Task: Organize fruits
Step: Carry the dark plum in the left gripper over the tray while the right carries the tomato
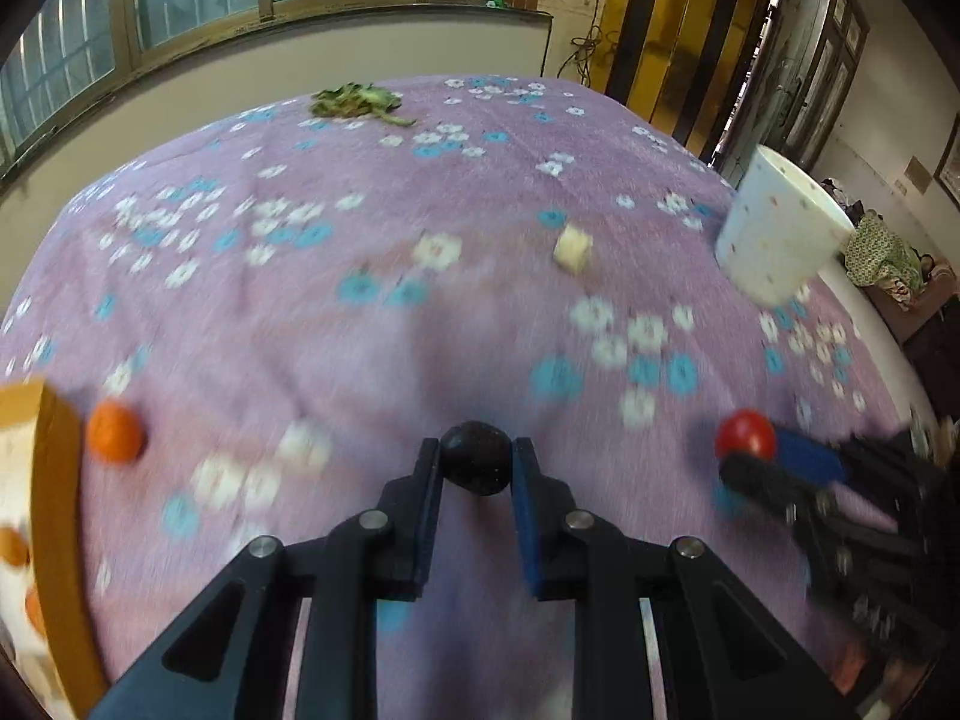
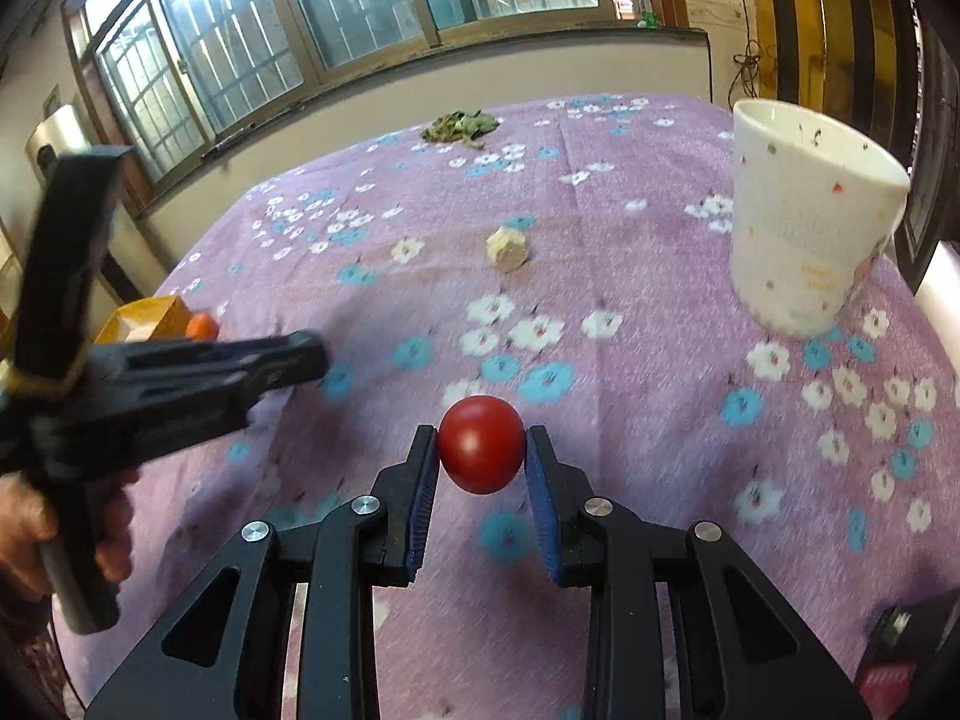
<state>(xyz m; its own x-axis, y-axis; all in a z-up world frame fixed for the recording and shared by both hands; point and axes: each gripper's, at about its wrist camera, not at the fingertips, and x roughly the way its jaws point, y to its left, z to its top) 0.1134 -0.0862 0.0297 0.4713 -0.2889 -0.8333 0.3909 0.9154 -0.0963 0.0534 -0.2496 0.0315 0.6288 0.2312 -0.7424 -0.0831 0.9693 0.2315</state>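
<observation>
Both fruits are small, round and light, so weight is no issue; slip and squeeze are. The dark fruit [image 1: 477,459], low centre of the left wrist frame, looks firm with a matt skin, though blur hides detail. The left gripper [image 1: 477,468] has its jaws drawn in close on the fruit's two sides, pads touching at about its widest line, which is where a ball should be taken. It sits right at the fingertips, not deep between the pads, so it could roll forward and out if the grip eases.

The tomato [image 2: 480,444] looks smooth, glossy and probably thin-skinned: slippery, and likely to bruise or split under hard pressure. The right gripper [image 2: 480,450] is closed onto it the same way, one pad on each side near the middle, with the fruit again out at the tips, low centre of the right wrist frame.

Whether either fruit is clear of the purple cloth [image 2: 660,420] I cannot tell.

A box [image 1: 54,480] at the lower left edge of the left wrist frame has an orange fruit [image 1: 115,433] just beside it. A white cup [image 2: 810,228] stands at the upper right of the right wrist frame.
</observation>
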